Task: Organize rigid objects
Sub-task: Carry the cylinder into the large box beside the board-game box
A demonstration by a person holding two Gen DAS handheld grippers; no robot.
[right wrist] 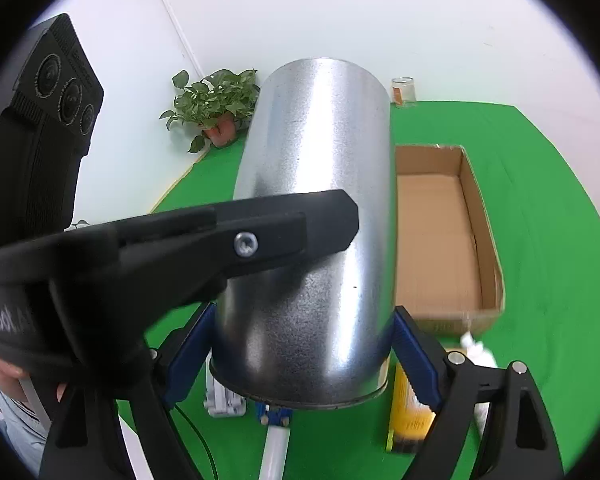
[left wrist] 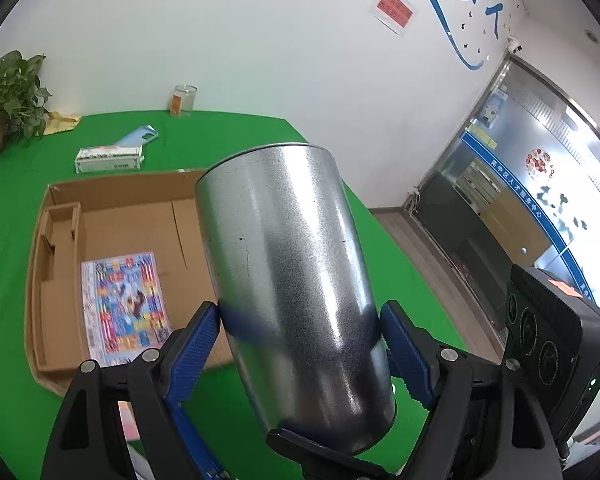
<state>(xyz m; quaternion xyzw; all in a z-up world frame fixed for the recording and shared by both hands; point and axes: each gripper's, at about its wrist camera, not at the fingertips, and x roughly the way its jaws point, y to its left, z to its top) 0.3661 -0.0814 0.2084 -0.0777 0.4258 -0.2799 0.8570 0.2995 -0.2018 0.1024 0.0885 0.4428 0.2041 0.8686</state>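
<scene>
Metal can (left wrist: 296,280) clamped between both grippers' blue fingers (left wrist: 196,344), above the table.

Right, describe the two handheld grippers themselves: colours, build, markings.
Both match: the left gripper and right gripper have black plastic linkage arms with silver pivot bolts and blue ribbed finger pads. Each carries a black, ribbed camera block with three round lenses. White lettering, seen reversed, marks the left gripper's body.
</scene>
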